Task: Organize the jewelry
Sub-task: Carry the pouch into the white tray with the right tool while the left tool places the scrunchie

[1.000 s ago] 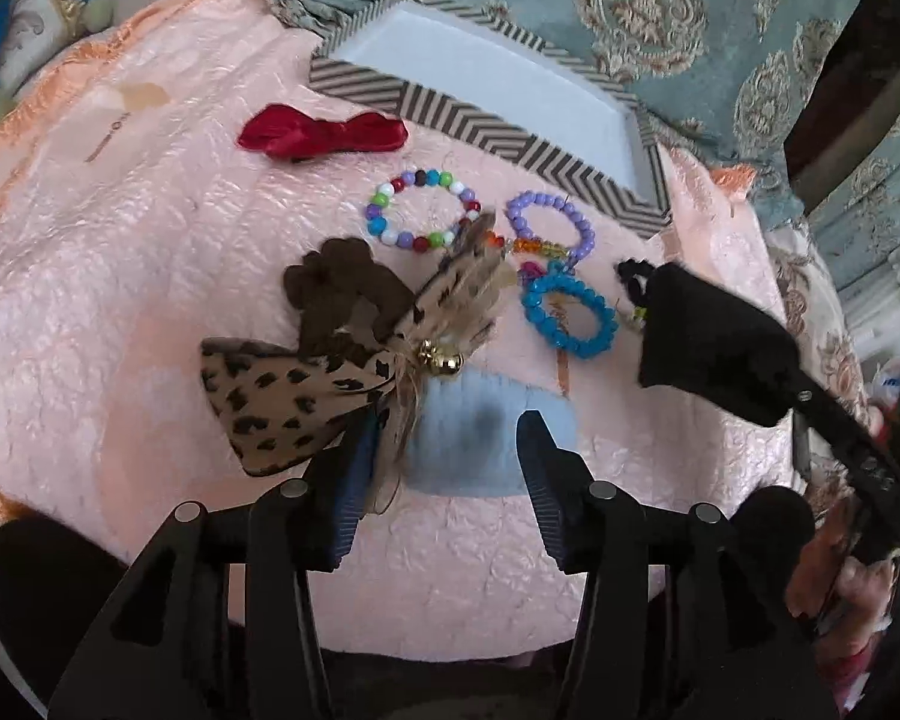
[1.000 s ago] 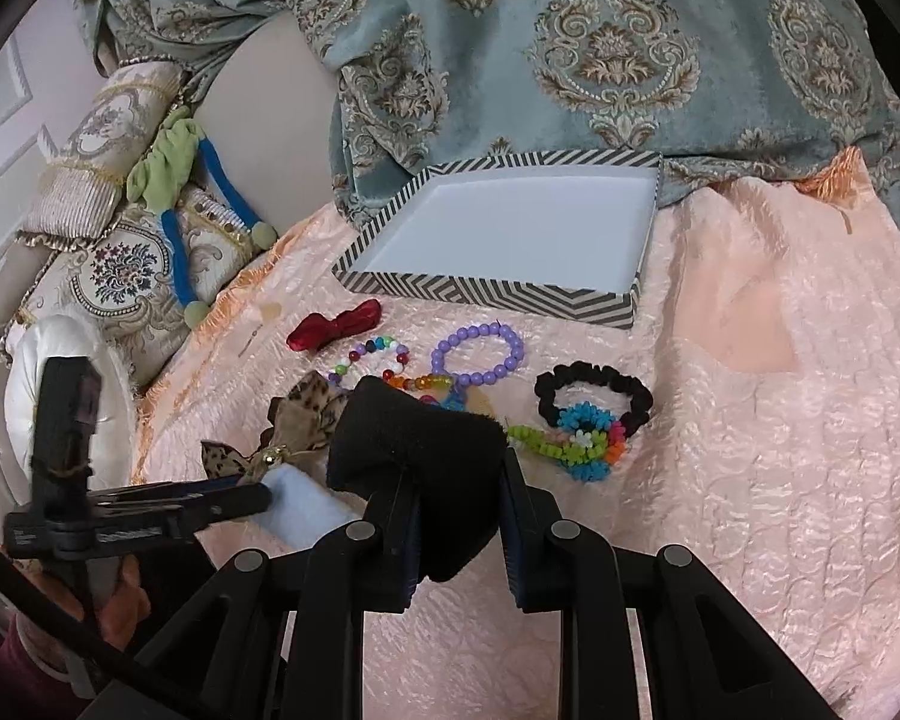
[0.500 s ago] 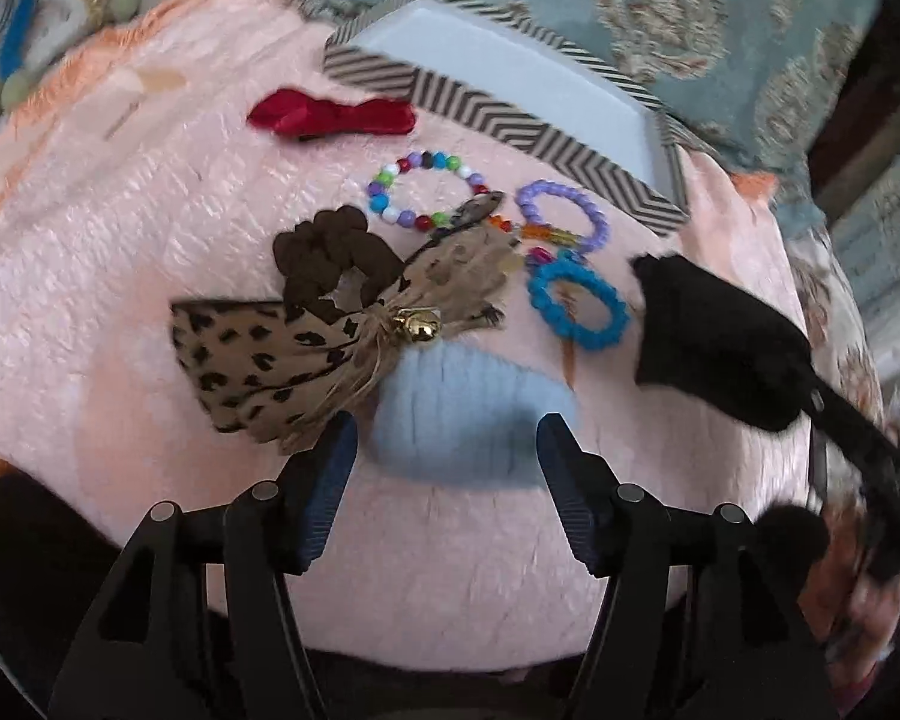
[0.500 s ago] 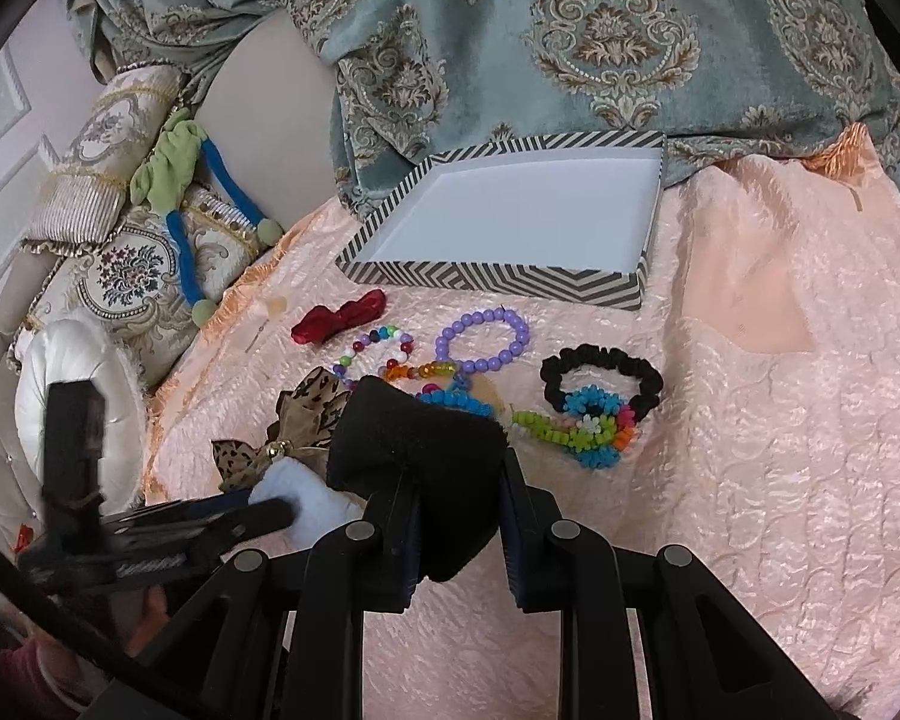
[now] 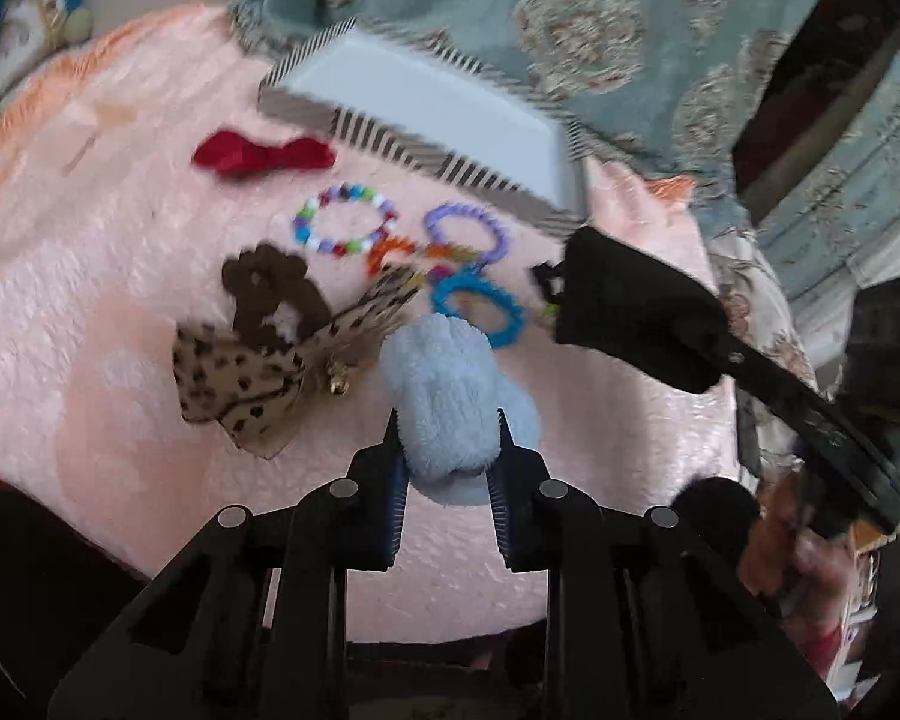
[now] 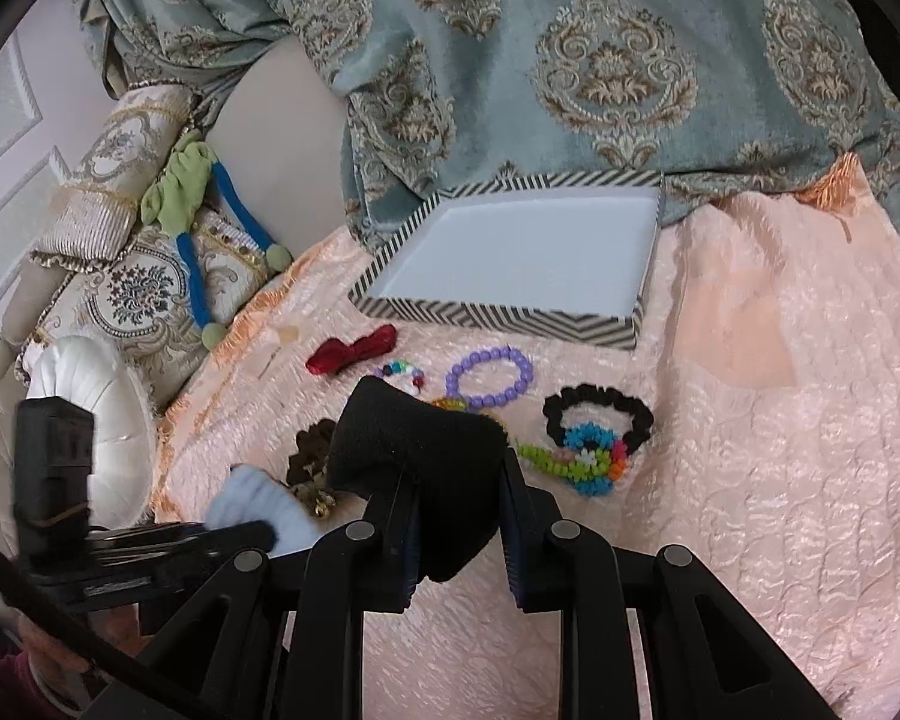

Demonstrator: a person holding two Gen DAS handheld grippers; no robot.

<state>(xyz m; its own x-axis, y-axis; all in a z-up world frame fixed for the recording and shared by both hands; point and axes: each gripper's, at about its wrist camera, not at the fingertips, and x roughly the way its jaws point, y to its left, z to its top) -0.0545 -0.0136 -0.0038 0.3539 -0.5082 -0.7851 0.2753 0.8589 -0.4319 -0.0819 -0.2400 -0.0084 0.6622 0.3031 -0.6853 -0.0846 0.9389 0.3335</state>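
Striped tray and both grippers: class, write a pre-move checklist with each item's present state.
1. Left gripper shut on the blue fluffy item: ok.
2. Right gripper shut on the black fluffy item: ok.
3. Striped tray has free space inside: ok.
4. Blue fluffy item lifted free of the leopard bow: cannot tell.
5. Bracelets on the pink cover lie outside the tray: not ok.

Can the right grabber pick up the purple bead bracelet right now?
Probably not yet. The right gripper is already shut on a black fuzzy thing, so its fingers are full. The purple bracelet lies uncovered on the pink cover just ahead, so the way looks free once it lets go.
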